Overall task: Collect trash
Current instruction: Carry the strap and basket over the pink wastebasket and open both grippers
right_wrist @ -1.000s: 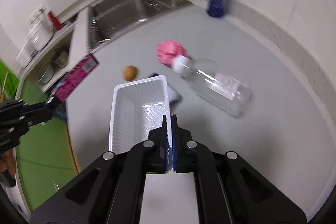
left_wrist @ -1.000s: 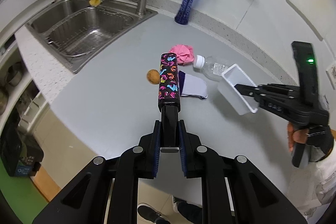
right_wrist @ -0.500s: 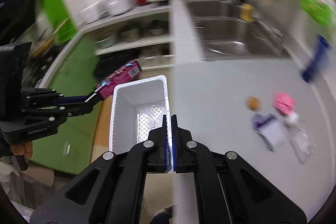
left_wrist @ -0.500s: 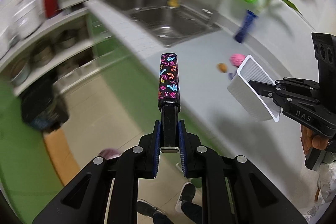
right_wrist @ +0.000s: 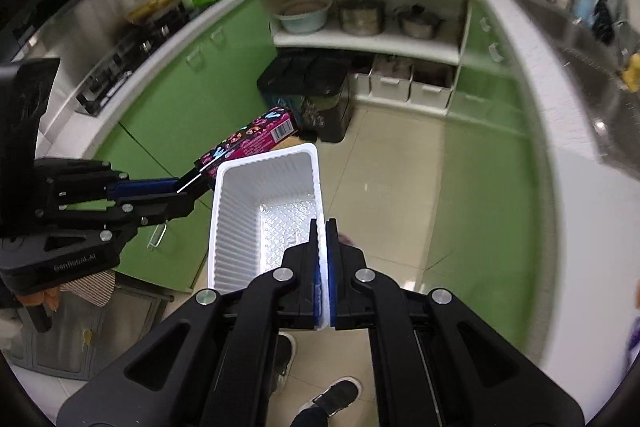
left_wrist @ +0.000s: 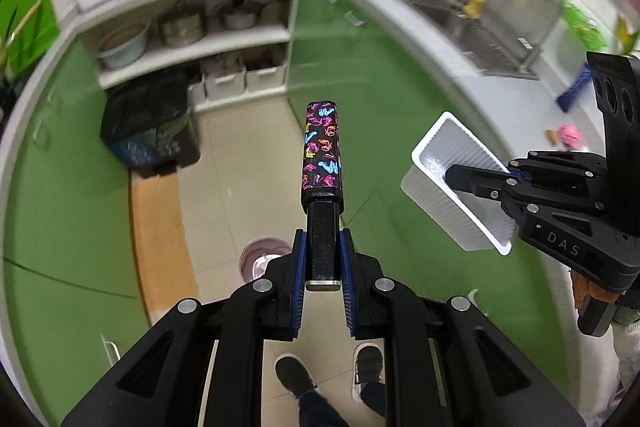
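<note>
Both hands had swung away from the counter (left_wrist: 516,123), which a second earlier lay beneath them, and now hung over the tiled floor (left_wrist: 240,171); the left gripper (left_wrist: 322,259) was clamped narrowly on a black box with colourful print (left_wrist: 322,147), which pointed toward 12 o'clock; the right gripper (right_wrist: 322,263) was pinched on the rim of a white plastic tray (right_wrist: 260,211), seen at 3 o'clock from the left wrist; a black bin (right_wrist: 308,95) stood by the shelves at 12 o'clock; a pinkish round thing (left_wrist: 264,255), possibly a bucket, sat on the floor below the left gripper; shoes (left_wrist: 296,379) showed at 6 o'clock.
</note>
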`<state>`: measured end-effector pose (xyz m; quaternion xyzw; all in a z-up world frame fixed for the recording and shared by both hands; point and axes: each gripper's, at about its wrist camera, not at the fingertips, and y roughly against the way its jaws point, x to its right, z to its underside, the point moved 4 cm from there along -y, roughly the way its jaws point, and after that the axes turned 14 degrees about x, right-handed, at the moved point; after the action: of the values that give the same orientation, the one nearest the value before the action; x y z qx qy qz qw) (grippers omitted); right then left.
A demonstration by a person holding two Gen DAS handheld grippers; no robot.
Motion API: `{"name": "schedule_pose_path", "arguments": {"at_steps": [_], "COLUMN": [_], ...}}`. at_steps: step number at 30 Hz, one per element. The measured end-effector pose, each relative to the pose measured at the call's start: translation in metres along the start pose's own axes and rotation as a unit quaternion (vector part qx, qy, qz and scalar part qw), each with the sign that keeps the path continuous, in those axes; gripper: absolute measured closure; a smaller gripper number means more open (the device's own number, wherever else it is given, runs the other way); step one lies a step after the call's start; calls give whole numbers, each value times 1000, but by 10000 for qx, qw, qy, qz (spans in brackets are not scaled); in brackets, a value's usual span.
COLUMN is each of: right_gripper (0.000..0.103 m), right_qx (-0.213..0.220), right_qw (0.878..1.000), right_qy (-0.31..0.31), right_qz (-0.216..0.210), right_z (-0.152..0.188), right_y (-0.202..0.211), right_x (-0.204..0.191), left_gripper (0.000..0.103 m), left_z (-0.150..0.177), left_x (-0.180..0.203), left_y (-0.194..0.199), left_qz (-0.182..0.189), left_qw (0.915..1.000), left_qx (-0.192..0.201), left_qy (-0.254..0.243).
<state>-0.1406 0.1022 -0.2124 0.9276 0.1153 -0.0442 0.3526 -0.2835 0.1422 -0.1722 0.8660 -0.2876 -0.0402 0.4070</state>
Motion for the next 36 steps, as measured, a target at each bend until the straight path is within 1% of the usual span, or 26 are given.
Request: {"name": "schedule_pose_path", "arguments": {"at_steps": [2,5,7,13,16,21,22,23,24,25,30,36], "right_gripper": [101,101,101,101,101,101,101,101,101,101,101,101], "right_qx": [-93,-243,-371,-763,-912,-986,-992,-994,-993,-989,-1046,-1148], "right_qw": [10000,9997,9991,9966,9952,9944,9944,9943,9943,9944,9939,9931], "right_qy": [23,-42,-147,-250,-301,-334,-341,-344,-342,-342,-315,-219], "right_qz": [13,73,122,167,164,157,158,160,166,165,152,-9], "right_z": [12,38,65,137,167,186,188,188,189,189,190,188], "right_y": [-32,-81,-115,-196,-231,-260,-265,-269,-271,-274,-288,-304], "right_x": [2,10,19,37,47,59,61,62,63,65,65,47], "left_gripper": [87,87,87,87,87,86,73,56,13,6,6,6], "left_z": [17,49,71,130,151,166,167,168,169,170,172,170], "left_x": [-20,-50,-65,-112,-128,-136,-138,-140,-140,-141,-150,-169], "left_y": [-26,-79,-114,-215,-252,-285,-290,-295,-296,-298,-300,-284], "left_qz": [-55,-14,24,37,39,65,36,11,43,68,58,-47], "left_qw": [9999,9994,9988,9965,9954,9949,9952,9952,9953,9956,9949,9944], "left_qx": [-85,-277,-404,-712,-825,-894,-869,-864,-838,-762,-718,-612], "left_qy": [64,229,290,441,483,467,447,453,492,539,704,857]}}
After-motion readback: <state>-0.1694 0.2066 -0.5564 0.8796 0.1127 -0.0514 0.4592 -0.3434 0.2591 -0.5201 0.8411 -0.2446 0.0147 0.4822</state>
